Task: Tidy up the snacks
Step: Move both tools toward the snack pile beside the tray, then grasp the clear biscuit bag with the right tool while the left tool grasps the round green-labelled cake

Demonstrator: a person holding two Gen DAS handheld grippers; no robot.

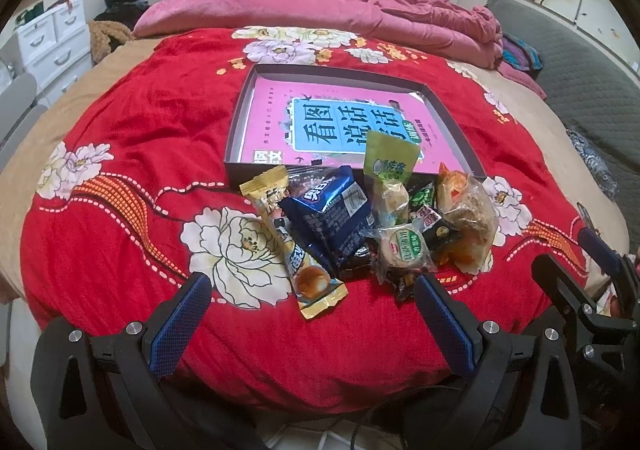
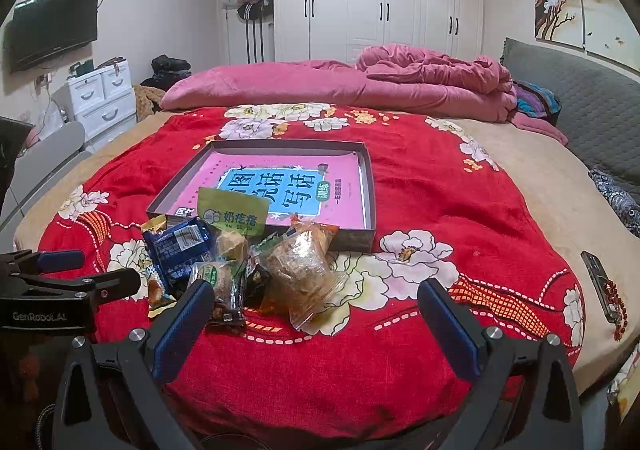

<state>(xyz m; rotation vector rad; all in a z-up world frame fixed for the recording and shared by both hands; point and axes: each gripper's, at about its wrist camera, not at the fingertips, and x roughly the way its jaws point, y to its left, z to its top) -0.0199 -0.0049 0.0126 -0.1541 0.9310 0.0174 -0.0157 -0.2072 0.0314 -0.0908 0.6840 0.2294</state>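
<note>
Taking the shallow dark box (image 1: 244, 114) on the red flowered blanket (image 1: 132, 122) as the landmark, the snacks sit heaped against its near wall, none of them fully inside yet; a pink book (image 1: 272, 114) lines its floor.

Leftmost in the heap, a long yellow-gold packet (image 1: 292, 246) lies out from the box's near left corner toward the camera. Just right of it, a dark blue biscuit pack (image 1: 336, 218) rests partly on top of it. Next, a green-topped pouch (image 1: 390, 166) leans upright on the box's near wall, its top overlapping the book. In front of that lies a round pastry in clear wrap with a green label (image 1: 402, 250), then small green and black packets beside it. Farthest right, by the near right corner, sits a clear bag of brownish cakes (image 1: 468, 218).

The left gripper (image 1: 312, 314) hovers short of the heap, jaws spread wide and holding nothing. The right gripper (image 2: 316, 314) is likewise wide apart and empty, its left finger just before the round pastry.

The step in hand looks like the first pick. It would go best to take an outer, uncovered item, such as the cake bag or the gold packet, pinching across its narrow width. Crinkly wrappers slip, so a grip on the body beats a grip on the sealed edge.
</note>
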